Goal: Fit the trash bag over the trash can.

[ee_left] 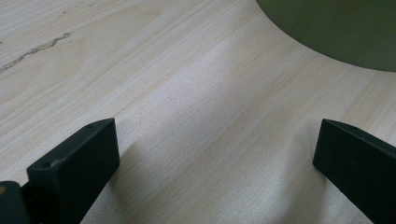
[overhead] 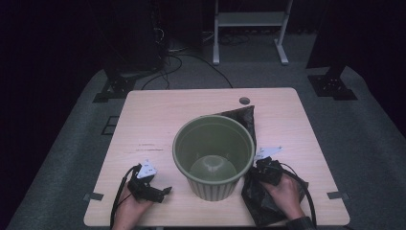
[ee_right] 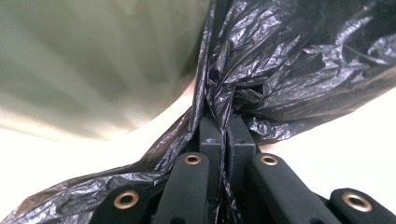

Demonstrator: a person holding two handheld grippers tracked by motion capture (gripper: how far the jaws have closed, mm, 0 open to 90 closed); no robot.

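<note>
A black plastic bag lies crumpled on the wooden table, tucked against the right side of the green ribbed bin and trailing behind it. The right gripper, just beside the bin, has its jaws pinched tight on a bunched fold of the bag. Left of the bin, the left gripper rests with jaws spread wide over bare wood.

The left gripper is being held low over the table in the left hand, its jaws spread wide apart and nothing between them. The right gripper is being held by the right hand, its jaws pinched tight on a gathered fold of the black plastic bag.
</note>
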